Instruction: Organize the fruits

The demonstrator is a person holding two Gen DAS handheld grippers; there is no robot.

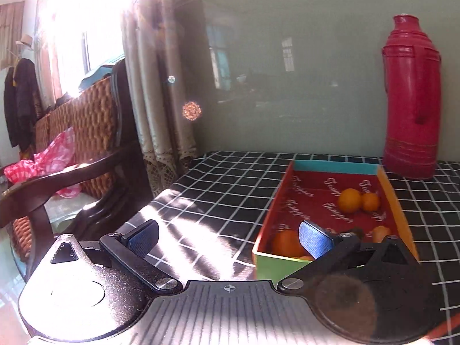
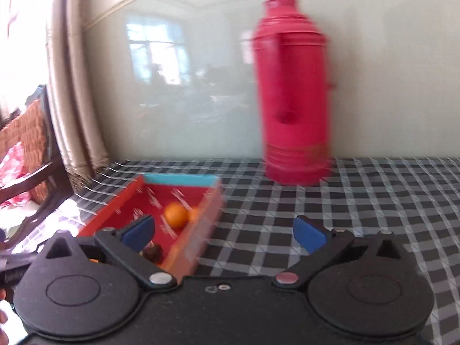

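Observation:
A colourful cardboard box [image 1: 386, 189] with a red printed floor lies on the checked tablecloth [image 1: 224, 189]. In it are two oranges [image 1: 349, 200] side by side, another orange [image 1: 287, 243] at the near end and a small dark fruit [image 1: 356, 231]. My left gripper [image 1: 228, 237] is open and empty, its right finger over the box's near left corner. In the blurred right wrist view the box [image 2: 201, 224] sits low left with an orange [image 2: 176, 215] and a dark fruit [image 2: 152, 251]. My right gripper [image 2: 224, 231] is open and empty, straddling the box's right wall.
A tall red thermos [image 1: 412, 100] stands behind the box against a glossy pale wall; it also shows in the right wrist view [image 2: 293, 92]. A wicker chair [image 1: 77, 132] with dark wooden arms and a pink bag stands left of the table edge, beside curtains [image 1: 152, 86].

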